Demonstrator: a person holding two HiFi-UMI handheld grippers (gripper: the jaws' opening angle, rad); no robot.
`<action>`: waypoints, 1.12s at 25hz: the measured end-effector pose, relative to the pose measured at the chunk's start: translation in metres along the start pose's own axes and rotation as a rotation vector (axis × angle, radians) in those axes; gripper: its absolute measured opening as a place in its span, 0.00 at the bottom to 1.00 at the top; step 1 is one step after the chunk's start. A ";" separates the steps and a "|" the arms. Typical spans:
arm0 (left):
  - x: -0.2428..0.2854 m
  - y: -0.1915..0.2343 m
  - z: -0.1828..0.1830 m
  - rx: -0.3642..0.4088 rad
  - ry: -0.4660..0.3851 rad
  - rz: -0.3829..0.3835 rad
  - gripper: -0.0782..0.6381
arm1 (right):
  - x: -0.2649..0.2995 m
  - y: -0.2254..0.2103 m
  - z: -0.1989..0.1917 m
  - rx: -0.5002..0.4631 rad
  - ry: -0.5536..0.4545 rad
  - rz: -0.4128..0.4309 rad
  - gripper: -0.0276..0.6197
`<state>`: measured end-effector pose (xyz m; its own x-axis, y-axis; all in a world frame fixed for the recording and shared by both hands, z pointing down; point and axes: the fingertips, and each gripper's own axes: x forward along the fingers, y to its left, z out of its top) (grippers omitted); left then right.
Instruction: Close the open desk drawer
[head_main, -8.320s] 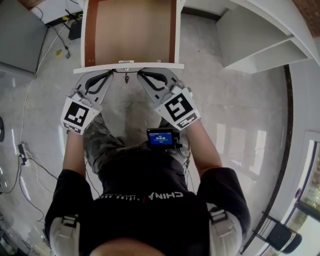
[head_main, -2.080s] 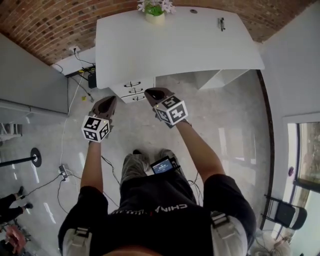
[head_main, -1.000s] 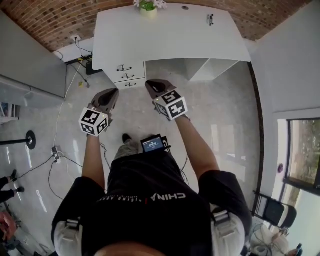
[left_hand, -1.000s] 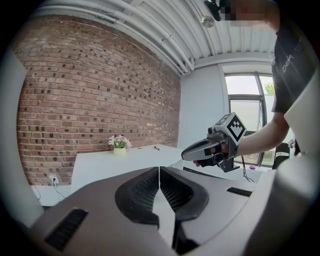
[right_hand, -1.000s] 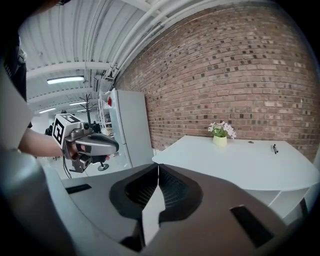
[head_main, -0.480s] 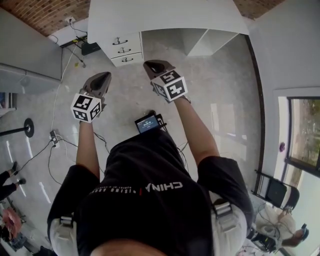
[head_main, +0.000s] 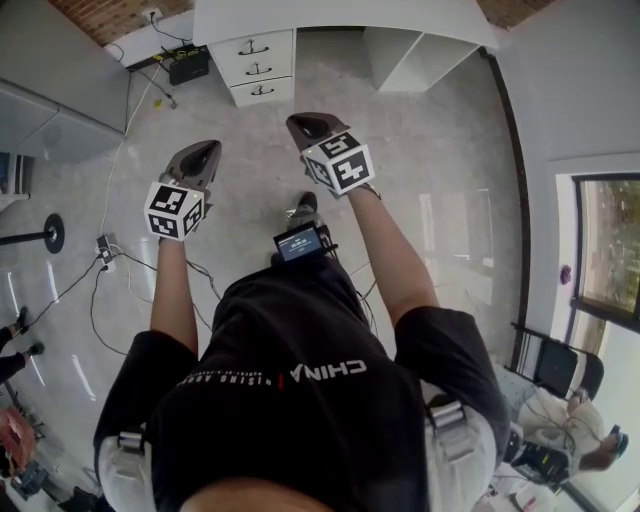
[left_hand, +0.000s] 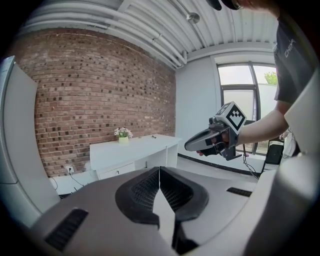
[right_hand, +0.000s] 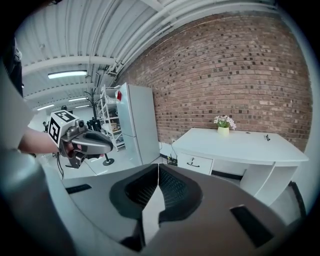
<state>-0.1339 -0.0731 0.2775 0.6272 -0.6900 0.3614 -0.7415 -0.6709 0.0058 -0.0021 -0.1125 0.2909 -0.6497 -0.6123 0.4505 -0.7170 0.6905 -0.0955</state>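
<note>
The white desk (head_main: 340, 12) stands at the top of the head view. Its three-drawer unit (head_main: 257, 66) has every drawer front flush and shut. Both grippers hang in the air over the floor, well short of the desk. My left gripper (head_main: 200, 153) is shut and holds nothing; its jaws meet in its own view (left_hand: 159, 172). My right gripper (head_main: 306, 126) is likewise shut and empty (right_hand: 158, 172). The right gripper view shows the desk (right_hand: 240, 145), a shut drawer front (right_hand: 195, 162) and a flower pot (right_hand: 223, 129) on top.
Cables (head_main: 105, 255) and a black box (head_main: 188, 65) lie on the floor at the left. A grey fridge (right_hand: 137, 130) stands left of the desk. The desk's open shelf side (head_main: 415, 55) is at the top right. A folding chair (head_main: 555, 365) stands by the window.
The drawer that stood open 8.3 s ago is now shut. The person has backed away, so the desk has slid to the top edge of the head view. Both grippers stay shut.
</note>
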 end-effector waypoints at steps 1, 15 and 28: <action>-0.009 -0.007 -0.005 0.000 0.001 -0.005 0.13 | -0.006 0.011 -0.006 -0.002 0.005 -0.003 0.07; -0.034 -0.094 -0.012 -0.008 -0.037 -0.032 0.13 | -0.092 0.041 -0.050 -0.036 0.041 -0.043 0.07; 0.003 -0.139 0.006 -0.039 -0.067 0.035 0.13 | -0.128 -0.003 -0.052 -0.079 0.021 -0.002 0.07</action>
<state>-0.0280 0.0167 0.2724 0.6142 -0.7305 0.2987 -0.7713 -0.6357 0.0313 0.0968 -0.0161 0.2795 -0.6421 -0.6062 0.4693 -0.6956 0.7181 -0.0242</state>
